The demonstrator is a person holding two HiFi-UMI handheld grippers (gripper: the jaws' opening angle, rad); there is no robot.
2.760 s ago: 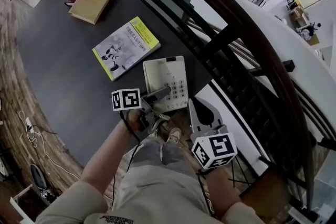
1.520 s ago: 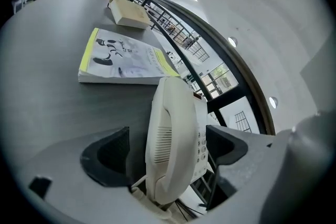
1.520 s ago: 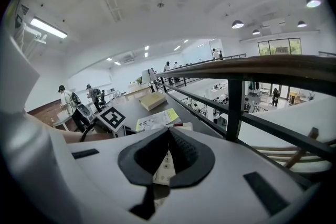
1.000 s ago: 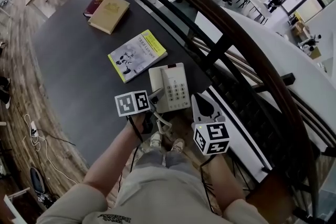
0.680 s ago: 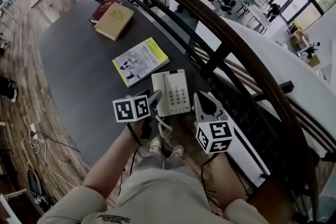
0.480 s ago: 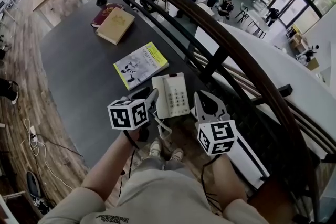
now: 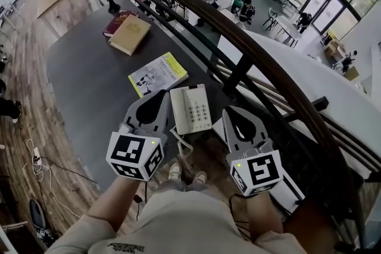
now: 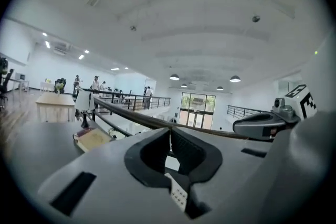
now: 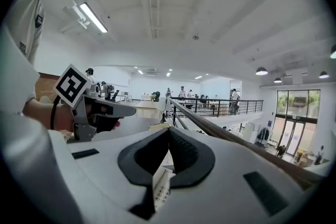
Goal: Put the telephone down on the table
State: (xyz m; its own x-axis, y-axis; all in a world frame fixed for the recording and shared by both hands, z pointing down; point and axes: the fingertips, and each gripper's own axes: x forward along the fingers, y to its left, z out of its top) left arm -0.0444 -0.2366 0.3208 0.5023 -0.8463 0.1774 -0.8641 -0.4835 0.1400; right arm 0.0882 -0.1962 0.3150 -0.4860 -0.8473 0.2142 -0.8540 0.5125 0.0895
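Both tools have lifted clear of the telephone (image 7: 190, 109). The left tool (image 7: 156, 94) has just been closing, and its jaws now meet with nothing between them; the right tool (image 7: 228, 109) is pinched narrow and empty too. The telephone lies flat near the front edge of the dark surface (image 7: 89, 86), handset in place, so the task looks finished. A yellow book (image 7: 158, 74) lies just beyond it, two more books (image 7: 129, 34) farther off, and a railing (image 7: 262, 62) runs close along its right.
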